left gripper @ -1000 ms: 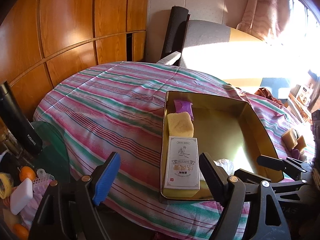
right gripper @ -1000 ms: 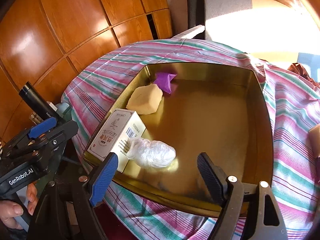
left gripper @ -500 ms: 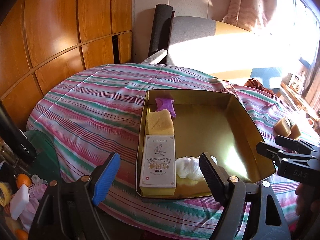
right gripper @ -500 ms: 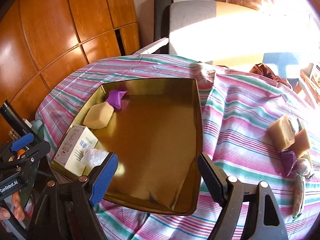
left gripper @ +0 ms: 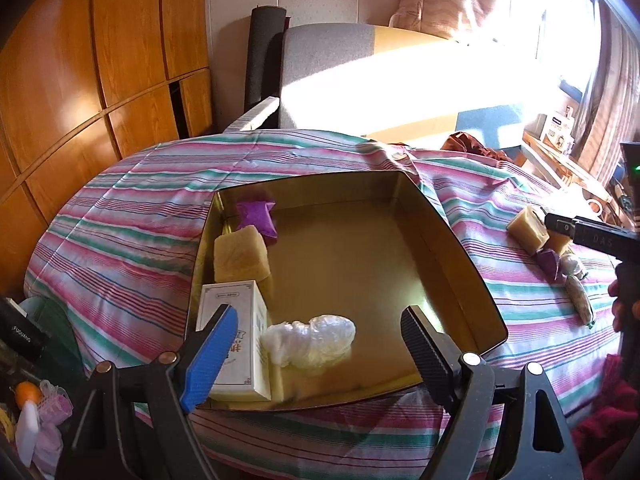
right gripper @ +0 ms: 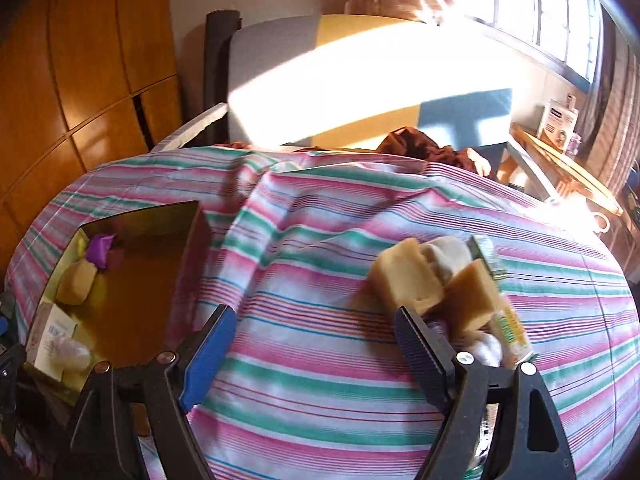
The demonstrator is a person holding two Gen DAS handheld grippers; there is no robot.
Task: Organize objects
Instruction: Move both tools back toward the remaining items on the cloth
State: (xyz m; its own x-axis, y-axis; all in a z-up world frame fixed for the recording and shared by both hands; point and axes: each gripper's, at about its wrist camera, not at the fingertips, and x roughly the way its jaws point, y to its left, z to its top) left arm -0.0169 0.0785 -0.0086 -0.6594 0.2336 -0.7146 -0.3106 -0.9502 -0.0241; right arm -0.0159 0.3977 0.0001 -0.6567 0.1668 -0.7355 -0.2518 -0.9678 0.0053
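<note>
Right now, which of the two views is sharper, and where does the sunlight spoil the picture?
Left wrist view: sharp; the gold tray and white box are crisp, but the sofa behind is blown out white. Right wrist view: motion-blurred, the yellow blocks are smeared; the same glare on the sofa and the window.

Left tongs [left gripper: 316, 350]: jaws wide, just been opening further, nothing gripped, angled downward. Right tongs [right gripper: 312, 350]: jaws wide, empty, angled downward.
</note>
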